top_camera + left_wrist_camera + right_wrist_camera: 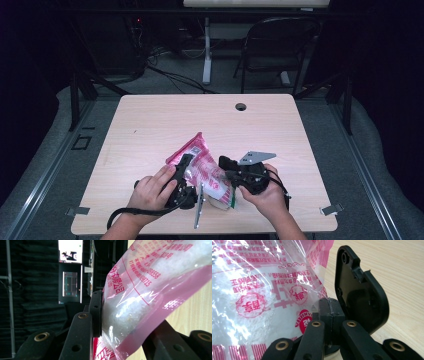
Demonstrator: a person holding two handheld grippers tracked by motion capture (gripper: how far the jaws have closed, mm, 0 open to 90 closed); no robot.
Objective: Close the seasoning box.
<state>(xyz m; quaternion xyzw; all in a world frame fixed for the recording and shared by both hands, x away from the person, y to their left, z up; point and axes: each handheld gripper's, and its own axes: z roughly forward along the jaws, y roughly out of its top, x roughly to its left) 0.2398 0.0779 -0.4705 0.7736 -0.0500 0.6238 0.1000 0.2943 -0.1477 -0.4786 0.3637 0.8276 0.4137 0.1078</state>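
We hold a pink-and-clear bag of white granules [199, 164] between our two grippers, low over the near middle of the wooden table [150, 125]. Our left gripper [184, 172] is clamped on the bag: in the left gripper view one black pad [96, 313] presses flat against the plastic, with the bulging pouch [150, 295] wedged across to the other jaw. Our right gripper [226, 167] sits just right of the bag, its jaws pressed fully together; in the right gripper view the pads [329, 308] meet at the bag's edge, though we cannot tell whether they pinch a fold of film or merely touch it. The bag's printed face [262, 290] lies close against that gripper.

We judge this to be the holding step, with the bag steadied from the left while the right works at its near end. The next move calls for a firm left grip, and a right pinch confirmed on the film, so that the slippery, shifting contents do not sag or slide out.
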